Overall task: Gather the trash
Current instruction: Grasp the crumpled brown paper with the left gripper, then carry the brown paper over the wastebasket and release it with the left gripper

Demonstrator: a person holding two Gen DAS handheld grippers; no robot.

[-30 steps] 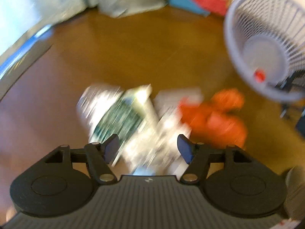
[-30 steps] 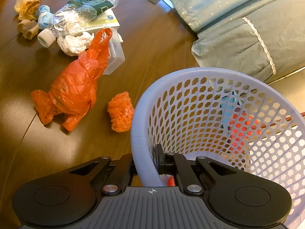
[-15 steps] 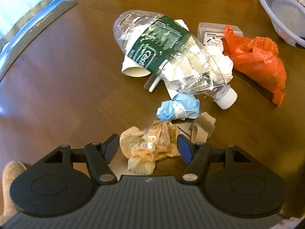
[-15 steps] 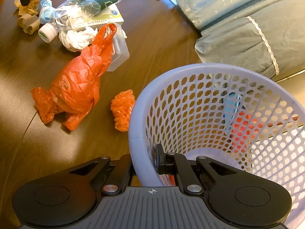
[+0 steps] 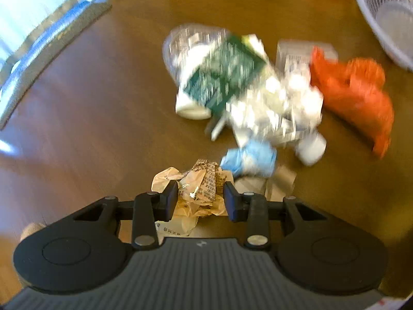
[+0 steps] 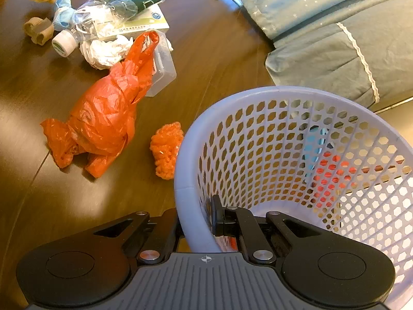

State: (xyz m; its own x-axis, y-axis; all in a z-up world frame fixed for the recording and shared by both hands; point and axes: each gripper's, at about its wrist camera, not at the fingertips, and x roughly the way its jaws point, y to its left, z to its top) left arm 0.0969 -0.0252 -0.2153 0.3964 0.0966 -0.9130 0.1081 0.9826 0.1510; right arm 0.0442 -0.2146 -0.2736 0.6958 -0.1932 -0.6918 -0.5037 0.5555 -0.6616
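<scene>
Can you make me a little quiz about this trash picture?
1. True or false: the right claw is clamped on the basket rim.
2. What does the left claw have between its fingers: A) tan wrapper, B) orange bag, C) bottle?
3. What colour is the bottle's cap?

Key: 1 true. 2 A. 3 white.

Left gripper point(image 5: 200, 199) low and near, fingers closed partway against something crumpled. Right gripper point(image 6: 196, 215) near, fingers clamped together on a rim.
</scene>
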